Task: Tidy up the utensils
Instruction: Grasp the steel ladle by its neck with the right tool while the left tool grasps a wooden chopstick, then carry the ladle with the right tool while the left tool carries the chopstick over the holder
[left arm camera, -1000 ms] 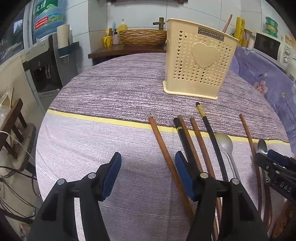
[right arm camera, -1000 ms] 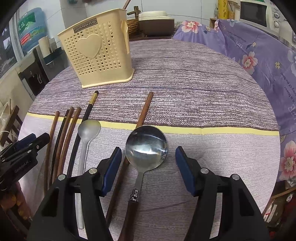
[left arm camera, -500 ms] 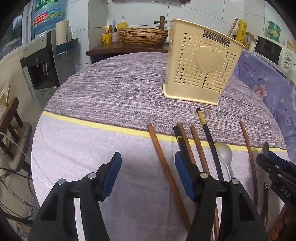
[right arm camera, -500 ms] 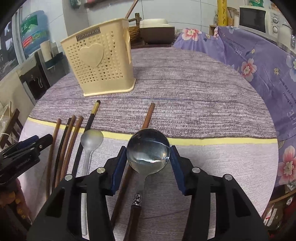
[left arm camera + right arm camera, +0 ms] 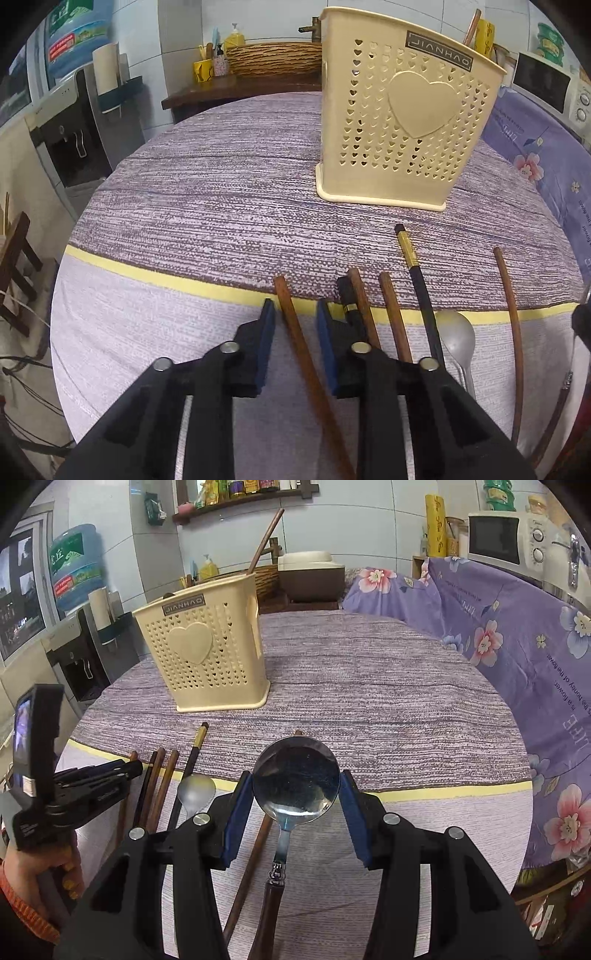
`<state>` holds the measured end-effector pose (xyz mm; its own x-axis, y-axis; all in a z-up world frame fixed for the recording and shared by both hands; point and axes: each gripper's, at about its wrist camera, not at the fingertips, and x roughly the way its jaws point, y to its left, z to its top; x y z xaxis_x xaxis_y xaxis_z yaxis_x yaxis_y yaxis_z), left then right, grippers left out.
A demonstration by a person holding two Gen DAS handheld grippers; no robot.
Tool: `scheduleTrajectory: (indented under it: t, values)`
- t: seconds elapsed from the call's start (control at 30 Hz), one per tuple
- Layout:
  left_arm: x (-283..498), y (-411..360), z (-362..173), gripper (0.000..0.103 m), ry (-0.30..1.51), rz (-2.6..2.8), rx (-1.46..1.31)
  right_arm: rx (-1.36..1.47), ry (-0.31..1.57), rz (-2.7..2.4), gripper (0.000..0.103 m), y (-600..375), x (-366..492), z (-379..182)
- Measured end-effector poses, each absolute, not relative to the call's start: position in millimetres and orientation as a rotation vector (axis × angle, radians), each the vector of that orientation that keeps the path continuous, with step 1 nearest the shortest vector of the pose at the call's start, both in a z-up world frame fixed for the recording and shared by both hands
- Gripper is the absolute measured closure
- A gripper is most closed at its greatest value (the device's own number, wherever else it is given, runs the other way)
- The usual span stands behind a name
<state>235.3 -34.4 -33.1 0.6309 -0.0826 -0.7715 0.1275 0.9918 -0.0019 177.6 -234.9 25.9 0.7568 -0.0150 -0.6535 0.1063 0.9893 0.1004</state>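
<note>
The right gripper (image 5: 295,801) grasps a steel ladle (image 5: 295,775) by its bowl, lifted above the tabletop's (image 5: 388,686) near edge. The left gripper (image 5: 295,314), its jaws just narrowed, flanks a brown chopstick (image 5: 295,336) without visibly pressing it. A cream utensil basket (image 5: 399,122) stands towards the far edge.

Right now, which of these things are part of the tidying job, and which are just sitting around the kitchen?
Part of the job:
- cream utensil holder
- big steel spoon
- small grey spoon
- brown chopstick
- black chopsticks

Just lying about:
- microwave
- water dispenser
- woven basket
- floral cloth
</note>
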Motion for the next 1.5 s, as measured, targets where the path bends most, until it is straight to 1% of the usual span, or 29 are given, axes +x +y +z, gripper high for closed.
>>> scheduleTrajectory:
  t: [0.03,0.07,0.23,0.5,0.77,0.9,1.03,1.3,1.5]
  values:
    - [236.3,-34.9,-33.2,0.09,0.878,-0.115,0.058,0.133,0.707,-0.066,0.055,-234.9,177.1,26.8]
    - [237.3,-34.0,-33.1,0.091,0.878,-0.114,0.051,0.133,0.705,-0.066,0.055,-234.6,176.3,26.9]
    - [237.4,-33.3,-33.5,0.094,0.866,-0.106,0.051,0.135,0.696,-0.064,0.055,-236.1,175.1,26.4]
    - [239.9,-29.1,-24.5,0.095,0.845,-0.125,0.015,0.129,0.648,-0.041,0.055,-239.7,170.4,32.0]
    - [227.8,-15.8,28.6,0.095,0.724,-0.177,-0.049,0.139,0.604,-0.015,0.055,-248.6,163.5,51.7]
    - [218.3,-8.4,63.6,0.095,0.628,-0.197,-0.079,0.129,0.575,-0.022,0.055,-253.1,160.1,64.9]
    - [214.4,-3.9,84.6,0.095,0.567,-0.208,-0.078,0.123,0.564,-0.02,0.055,-255.5,159.9,72.3]
    - [202.9,6.9,111.6,0.095,0.49,-0.24,-0.089,0.115,0.539,-0.016,0.055,-262.7,158.8,88.1]
    - [196.1,12.5,118.8,0.095,0.461,-0.239,-0.098,0.114,0.543,-0.011,0.055,-263.9,159.4,90.5]
